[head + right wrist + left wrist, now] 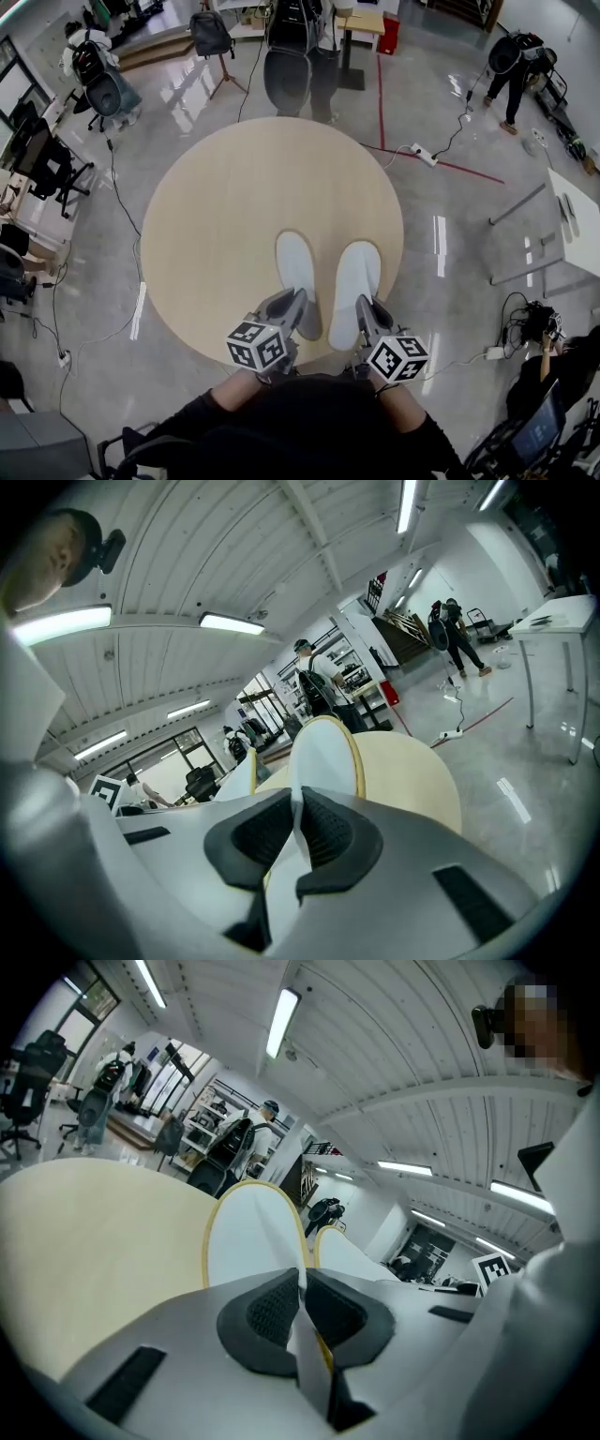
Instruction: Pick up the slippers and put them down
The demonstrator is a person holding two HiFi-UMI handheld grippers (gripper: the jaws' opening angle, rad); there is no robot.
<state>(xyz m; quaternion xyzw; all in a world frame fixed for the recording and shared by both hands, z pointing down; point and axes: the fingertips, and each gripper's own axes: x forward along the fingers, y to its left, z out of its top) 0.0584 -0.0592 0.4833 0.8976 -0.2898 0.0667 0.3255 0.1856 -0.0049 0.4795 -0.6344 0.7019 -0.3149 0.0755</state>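
Two white slippers lie side by side at the near edge of the round table (216, 216), toes pointing away. My left gripper (302, 302) is shut on the heel of the left slipper (294, 262); its white sole with a yellow rim (248, 1237) rises ahead of the pads (272, 1309), which pinch a thin white edge. My right gripper (368, 309) is shut on the heel of the right slipper (356, 277), whose sole (323, 757) stands up beyond the pads (328, 836). Each gripper view shows the other slipper beside its own.
The beige table stands on a glossy grey floor. A person (300, 56) stands just beyond the far edge. Office chairs (103, 89) stand at the left, a white desk (572, 211) at the right, and cables with a power strip (424, 155) lie on the floor.
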